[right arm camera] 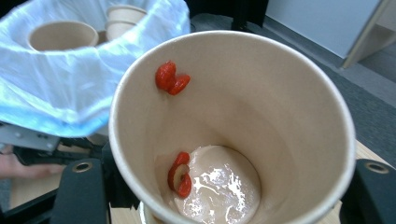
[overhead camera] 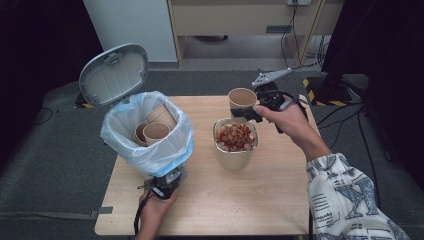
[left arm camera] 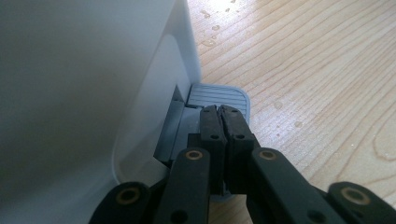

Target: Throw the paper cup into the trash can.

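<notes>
No text, label, brand, number or sign can be read anywhere here.

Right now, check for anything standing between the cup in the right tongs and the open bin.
Nothing visible blocks it. The paper cup is gripped by the right tongs above the food container, and bare table separates it from the bin, whose lid stands open, with the left tongs on the pedal.
</notes>
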